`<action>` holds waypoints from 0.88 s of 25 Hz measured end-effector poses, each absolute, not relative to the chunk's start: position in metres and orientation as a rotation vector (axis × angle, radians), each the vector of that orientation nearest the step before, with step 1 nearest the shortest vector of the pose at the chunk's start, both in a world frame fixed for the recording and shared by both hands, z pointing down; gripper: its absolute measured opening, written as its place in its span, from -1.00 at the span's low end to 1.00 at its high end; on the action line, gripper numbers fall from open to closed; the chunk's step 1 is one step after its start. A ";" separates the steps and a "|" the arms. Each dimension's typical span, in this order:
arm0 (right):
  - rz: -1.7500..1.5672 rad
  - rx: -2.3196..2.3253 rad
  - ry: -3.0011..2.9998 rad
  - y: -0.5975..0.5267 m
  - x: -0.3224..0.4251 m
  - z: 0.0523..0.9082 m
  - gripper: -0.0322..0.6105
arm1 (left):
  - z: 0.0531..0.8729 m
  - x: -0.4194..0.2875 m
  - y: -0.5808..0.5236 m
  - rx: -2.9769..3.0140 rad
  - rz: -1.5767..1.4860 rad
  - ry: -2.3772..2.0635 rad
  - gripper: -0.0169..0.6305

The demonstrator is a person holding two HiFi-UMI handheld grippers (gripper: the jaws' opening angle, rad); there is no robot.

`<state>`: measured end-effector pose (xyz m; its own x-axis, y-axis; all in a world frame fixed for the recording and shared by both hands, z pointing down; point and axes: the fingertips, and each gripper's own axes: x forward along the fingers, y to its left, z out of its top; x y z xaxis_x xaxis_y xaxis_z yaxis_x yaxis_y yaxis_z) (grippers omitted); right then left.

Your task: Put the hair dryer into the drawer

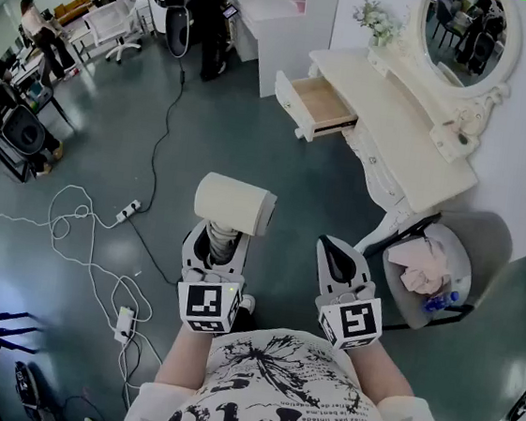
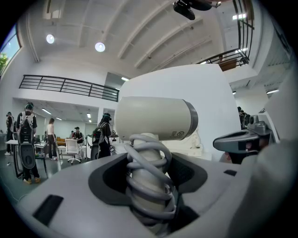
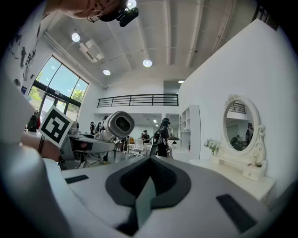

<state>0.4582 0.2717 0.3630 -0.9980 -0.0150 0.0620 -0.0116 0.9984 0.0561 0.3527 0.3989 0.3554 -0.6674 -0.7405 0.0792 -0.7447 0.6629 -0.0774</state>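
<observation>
A cream hair dryer (image 1: 235,204) stands upright in my left gripper (image 1: 217,242), barrel on top, its grey cord wound round the handle. In the left gripper view the jaws press on that wrapped handle of the hair dryer (image 2: 153,118), so the left gripper (image 2: 149,181) is shut on it. My right gripper (image 1: 338,253) is level beside it, with the jaws together and nothing between them (image 3: 148,183); the hair dryer (image 3: 118,124) shows to its left. The open wooden-lined drawer (image 1: 320,103) juts from the white dressing table (image 1: 396,116) ahead and to the right.
An oval mirror (image 1: 467,35) and flowers (image 1: 379,20) stand on the dressing table. A round stool or basket with pink cloth (image 1: 426,271) sits right of my right gripper. Cables and a power strip (image 1: 131,209) lie on the floor at left. People and chairs stand far back.
</observation>
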 end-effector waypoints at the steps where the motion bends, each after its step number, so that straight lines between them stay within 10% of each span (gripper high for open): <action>1: -0.086 0.020 -3.076 0.270 0.458 0.364 -0.87 | 0.356 0.353 0.397 1.265 0.160 -2.826 -0.17; 22: -0.036 0.116 -3.035 0.282 0.380 0.380 -0.87 | 0.367 0.269 0.410 1.340 0.084 -2.780 -0.17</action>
<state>0.3804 0.2816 0.3801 -0.9917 -0.0771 0.1026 -0.0747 0.9968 0.0275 0.2693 0.4096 0.3675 -0.6222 -0.7795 0.0727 -0.7825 0.6221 -0.0255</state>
